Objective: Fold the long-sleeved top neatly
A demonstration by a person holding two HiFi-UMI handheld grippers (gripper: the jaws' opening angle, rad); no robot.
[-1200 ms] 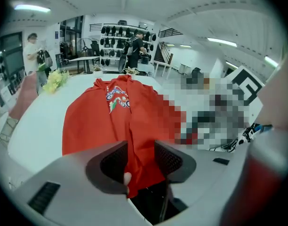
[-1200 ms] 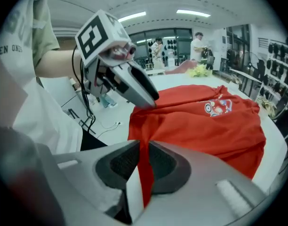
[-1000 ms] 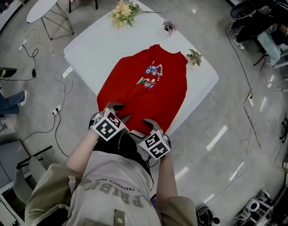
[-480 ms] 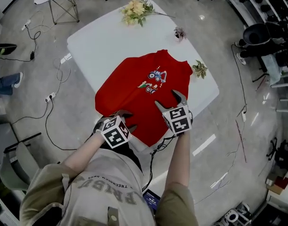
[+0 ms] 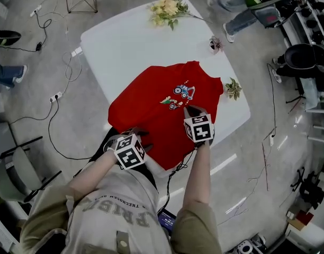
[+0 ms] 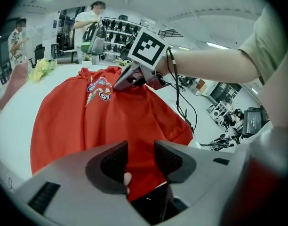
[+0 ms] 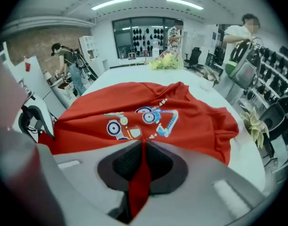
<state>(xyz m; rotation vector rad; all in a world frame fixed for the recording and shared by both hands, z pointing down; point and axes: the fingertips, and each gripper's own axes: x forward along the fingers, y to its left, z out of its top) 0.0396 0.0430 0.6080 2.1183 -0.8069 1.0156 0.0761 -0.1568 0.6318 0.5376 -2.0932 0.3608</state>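
A red long-sleeved top with a vehicle print lies flat on the white table. My left gripper is at its near hem. In the left gripper view a thick fold of the red top fills the gap of the left gripper, which is shut on it. My right gripper is at the middle of the top, just below the print. Its jaws have just been closing, and the right gripper now pinches a ridge of red cloth.
A bunch of pale flowers lies at the table's far edge. A small flower and a leafy sprig sit along the right side. Cables trail on the floor at left. People stand beyond the table.
My right gripper has moved from the near hem up to the middle of the top, below the print, and shut on a pinch of cloth. The left gripper stayed at the hem.
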